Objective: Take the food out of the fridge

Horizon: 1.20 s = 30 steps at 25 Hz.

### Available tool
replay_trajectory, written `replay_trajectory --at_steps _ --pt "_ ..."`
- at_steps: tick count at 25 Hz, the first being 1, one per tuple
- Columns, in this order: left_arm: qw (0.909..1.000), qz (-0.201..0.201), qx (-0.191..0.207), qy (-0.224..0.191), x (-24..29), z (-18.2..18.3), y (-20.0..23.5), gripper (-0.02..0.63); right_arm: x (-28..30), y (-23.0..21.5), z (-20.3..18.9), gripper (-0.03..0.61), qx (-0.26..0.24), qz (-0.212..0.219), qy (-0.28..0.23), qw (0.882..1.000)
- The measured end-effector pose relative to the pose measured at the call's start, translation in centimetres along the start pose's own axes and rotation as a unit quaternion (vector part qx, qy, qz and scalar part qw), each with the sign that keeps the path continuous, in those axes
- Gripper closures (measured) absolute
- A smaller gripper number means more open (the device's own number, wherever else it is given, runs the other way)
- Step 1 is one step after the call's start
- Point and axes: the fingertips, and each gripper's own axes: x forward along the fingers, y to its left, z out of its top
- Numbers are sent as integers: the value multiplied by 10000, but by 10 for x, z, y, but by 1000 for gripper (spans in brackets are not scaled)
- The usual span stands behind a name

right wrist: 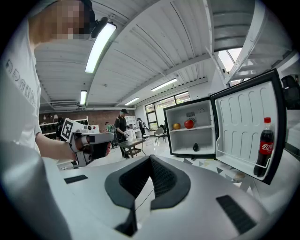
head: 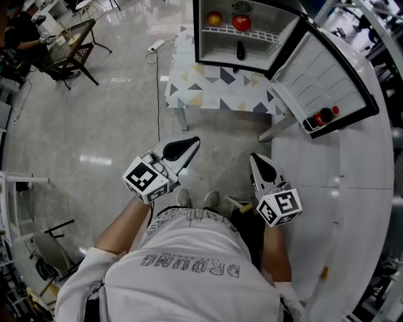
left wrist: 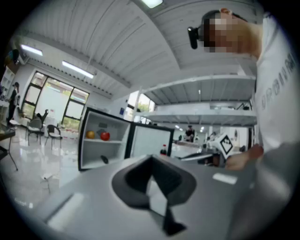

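- Your left gripper (head: 192,143) is pressed together with nothing in it. Your right gripper (head: 255,158) is closed and empty too. Both hang in front of you, well apart from the fridge (head: 197,31).
- The fridge stands at your 12 o'clock on a table (head: 189,88), with its door (head: 321,69) swung wide toward 2 o'clock.
- On the upper shelf (head: 264,34) an orange (head: 215,19) sits with a red fruit (head: 241,23) just beside it, at its 3 o'clock.
- Both fruits are probably light, round and smooth, so they are apt to roll if nudged. Spread the jaws wide, come in level from the front and close across the widest part.
- I cannot tell whether the red fruit is a tomato or an apple. Squeeze it gently in case it bruises.
- A dark piece (head: 240,50) lies on the fridge floor at 6 o'clock of the red fruit. It is too small to name and looks oblong, so pinch it across its narrow width.
- The bottle (head: 322,117) in the door pocket is likely the heaviest item, stiff and slick. Grip its body below the cap and lift it clear of the rail.
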Motion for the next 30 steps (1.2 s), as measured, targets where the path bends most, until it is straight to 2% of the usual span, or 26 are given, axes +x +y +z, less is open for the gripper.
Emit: replay_trajectory --at_steps 17,30 --pt "10000 -40 -38 71 4 -8 -9 607 -2 5 -2 577 49 78 -62 9999" --pt "9991 410 -51 15 10 -18 -19 607 -17 -17 -10 577 6 309 -68 9995"
